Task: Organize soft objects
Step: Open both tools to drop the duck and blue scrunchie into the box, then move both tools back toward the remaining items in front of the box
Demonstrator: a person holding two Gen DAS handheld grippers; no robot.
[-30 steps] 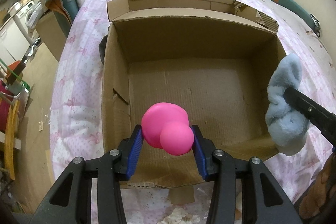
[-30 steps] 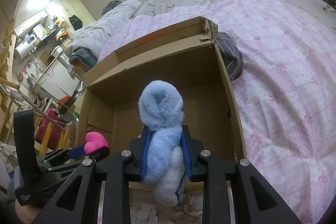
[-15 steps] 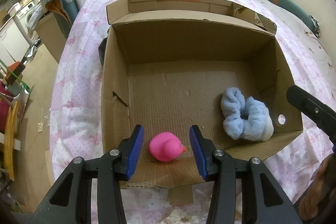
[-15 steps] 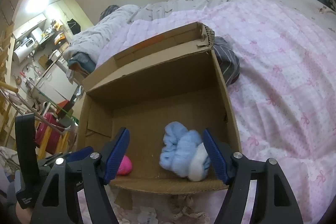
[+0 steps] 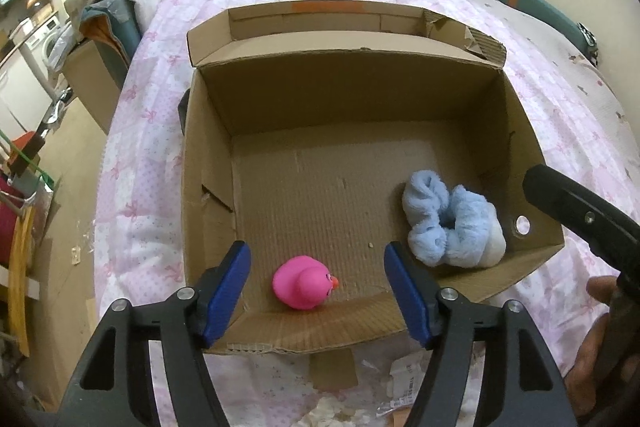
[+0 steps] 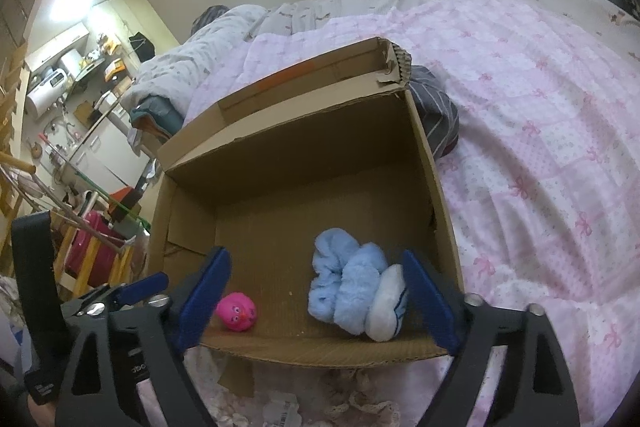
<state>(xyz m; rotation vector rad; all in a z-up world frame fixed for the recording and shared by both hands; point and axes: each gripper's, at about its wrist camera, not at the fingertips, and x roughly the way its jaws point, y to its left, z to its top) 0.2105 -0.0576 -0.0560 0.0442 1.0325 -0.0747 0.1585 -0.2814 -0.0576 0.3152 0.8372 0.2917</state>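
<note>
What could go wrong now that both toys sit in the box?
The pink duck lies against the low near wall of the cardboard box, so pulling the open left gripper back low could snag that flap. The open right gripper straddles the blue plush; its fingers might catch the fur and drag it out.

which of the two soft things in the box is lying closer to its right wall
The fluffy blue sock, bundled up beside the right wall of the cardboard box. The pink duck sits near the front wall, left of the sock.
</note>
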